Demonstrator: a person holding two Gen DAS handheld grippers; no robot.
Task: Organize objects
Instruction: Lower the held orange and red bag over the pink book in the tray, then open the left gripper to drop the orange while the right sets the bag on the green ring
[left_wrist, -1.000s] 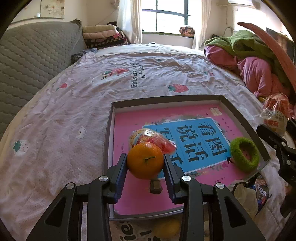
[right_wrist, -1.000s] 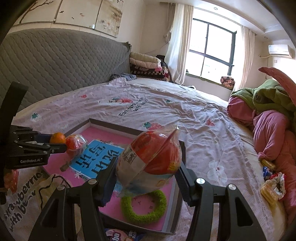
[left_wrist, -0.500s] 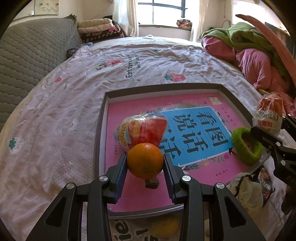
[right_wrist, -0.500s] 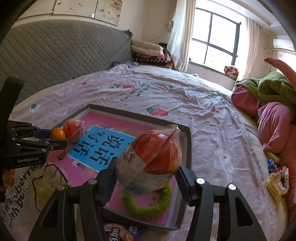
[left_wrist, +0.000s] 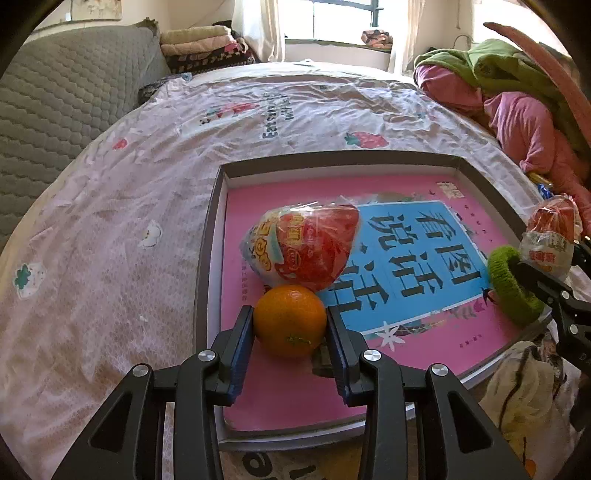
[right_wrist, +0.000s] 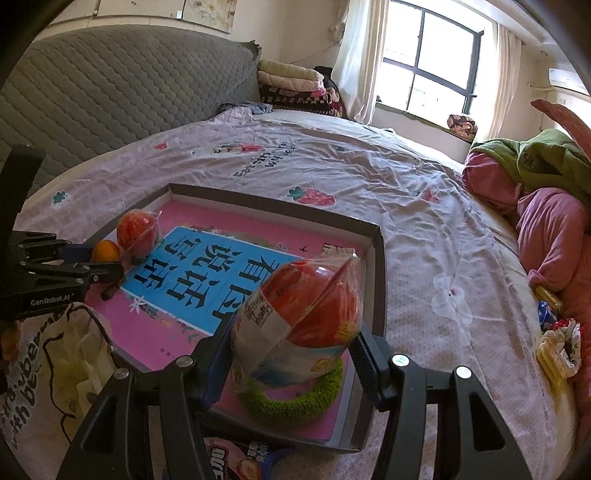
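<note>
My left gripper (left_wrist: 290, 326) is shut on an orange (left_wrist: 290, 319), low over the near left part of a grey-rimmed tray (left_wrist: 207, 258) lined with a pink and blue book. Just beyond the orange lies a red snack packet (left_wrist: 303, 251) in clear wrap. My right gripper (right_wrist: 291, 354) is shut on a second red snack packet (right_wrist: 299, 317), hanging above a green fuzzy ring (right_wrist: 291, 400) in the tray's near right corner (right_wrist: 376, 295). In the right wrist view the left gripper (right_wrist: 110, 264) and its orange (right_wrist: 106, 251) show at the left.
The tray rests on a bed with a pale strawberry-print sheet (left_wrist: 110, 258). A small brown piece (right_wrist: 108, 294) lies in the tray. A printed cloth bag (right_wrist: 55, 354) and a snack packet (right_wrist: 236, 461) lie in front of the tray. Pink and green bedding (right_wrist: 546, 206) is heaped right.
Both grippers have sunk toward the tray with their loads and tipped further down. The orange now sits close beside the wrapped packet in the tray. Neither grip has changed.
</note>
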